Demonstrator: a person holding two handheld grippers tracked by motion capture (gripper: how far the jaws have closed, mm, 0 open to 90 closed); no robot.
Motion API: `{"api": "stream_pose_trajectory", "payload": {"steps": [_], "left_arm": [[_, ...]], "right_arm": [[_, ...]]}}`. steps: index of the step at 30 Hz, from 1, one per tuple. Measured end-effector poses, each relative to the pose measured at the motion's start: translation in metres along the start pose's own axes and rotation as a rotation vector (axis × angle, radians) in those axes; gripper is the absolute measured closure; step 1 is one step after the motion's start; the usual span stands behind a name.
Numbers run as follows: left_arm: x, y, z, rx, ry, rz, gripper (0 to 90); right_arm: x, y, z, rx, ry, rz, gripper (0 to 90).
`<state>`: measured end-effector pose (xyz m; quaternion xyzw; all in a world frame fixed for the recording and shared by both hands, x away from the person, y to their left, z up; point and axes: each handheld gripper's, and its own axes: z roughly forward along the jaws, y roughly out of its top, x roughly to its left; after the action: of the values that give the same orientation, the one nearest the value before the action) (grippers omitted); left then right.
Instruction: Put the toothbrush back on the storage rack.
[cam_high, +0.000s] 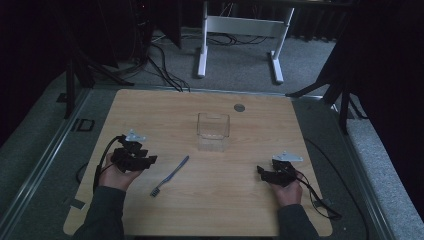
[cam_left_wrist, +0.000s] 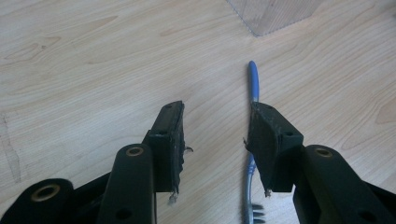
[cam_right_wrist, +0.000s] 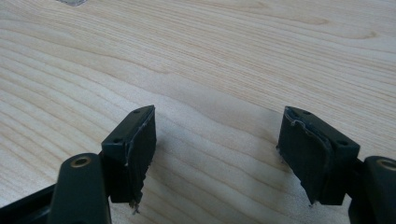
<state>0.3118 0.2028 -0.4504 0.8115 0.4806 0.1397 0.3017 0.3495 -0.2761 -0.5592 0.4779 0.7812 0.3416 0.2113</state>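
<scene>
The blue toothbrush (cam_high: 170, 175) lies flat just in front of the clear box (cam_high: 213, 131) — left gripper (cam_high: 145, 159) beside it, right gripper (cam_high: 261, 171) well apart, both spread and empty.

place: a lab or recording studio | counter (cam_high: 165, 110): a light wooden top sitting on grey carpet (cam_high: 240, 65) | surroundings: dark curtains (cam_high: 385, 75) hanging around the space, black stands (cam_high: 75, 75) standing at the sides, cables (cam_high: 165, 70) trailing over the floor | background: a white desk frame (cam_high: 240, 30) standing behind
</scene>
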Motion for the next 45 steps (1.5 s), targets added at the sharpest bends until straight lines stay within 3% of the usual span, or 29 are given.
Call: {"api": "stream_pose_trajectory", "payload": {"steps": [45], "left_arm": [[-0.015,0.014,0.026,0.147,-0.031,0.083,57.2]], "right_arm": [[0.0,0.0,0.0,0.0,0.0,0.0,27.5]]}}
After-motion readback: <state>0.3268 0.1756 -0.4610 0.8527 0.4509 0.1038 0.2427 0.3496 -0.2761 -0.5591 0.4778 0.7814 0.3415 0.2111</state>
